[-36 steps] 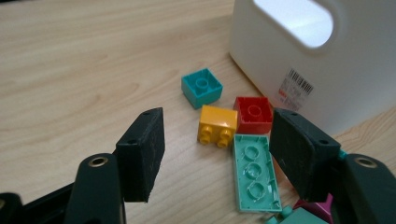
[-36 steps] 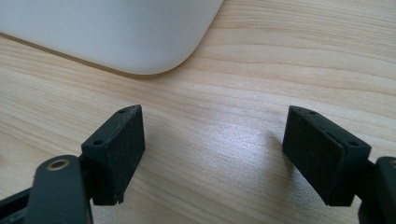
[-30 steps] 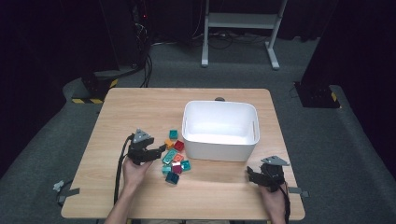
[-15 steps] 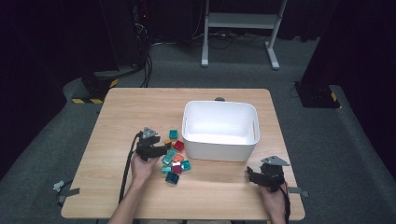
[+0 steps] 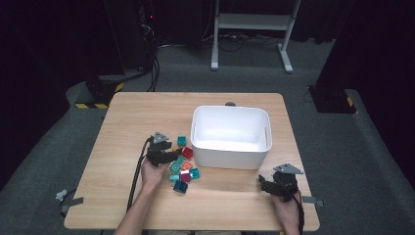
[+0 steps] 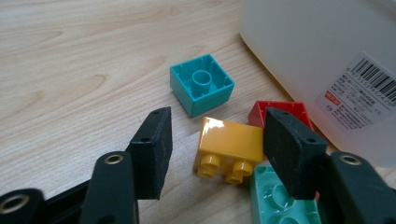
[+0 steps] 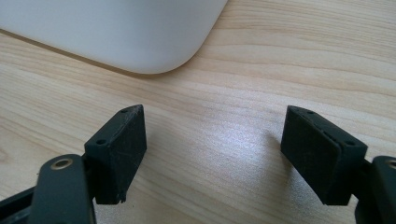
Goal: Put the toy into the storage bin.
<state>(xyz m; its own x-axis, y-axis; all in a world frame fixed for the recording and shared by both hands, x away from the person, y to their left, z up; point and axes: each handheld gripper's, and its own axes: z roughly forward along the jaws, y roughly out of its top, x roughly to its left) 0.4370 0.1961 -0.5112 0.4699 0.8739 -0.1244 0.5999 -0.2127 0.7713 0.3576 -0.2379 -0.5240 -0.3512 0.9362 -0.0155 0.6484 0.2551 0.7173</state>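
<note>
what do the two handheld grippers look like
Both the left gripper and right gripper are black, each topped by a grey three-cornered plate with a black cable trailing back. Each has two flat rectangular black pads with small holes. Forearms are bare.

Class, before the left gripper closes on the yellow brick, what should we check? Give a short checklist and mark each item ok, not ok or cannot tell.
1. Yellow brick lies between the left gripper jaws, which have just been closing: ok.
2. Pads touching the brick yet: not ok, gaps show on both sides.
3. Neighbours clear of the jaws: not ok, the red brick and green brick crowd the right-hand jaw.
4. Teal brick out of the way: ok.
5. White bin has room: ok.
6. Right gripper open, holding nothing: ok.
</note>
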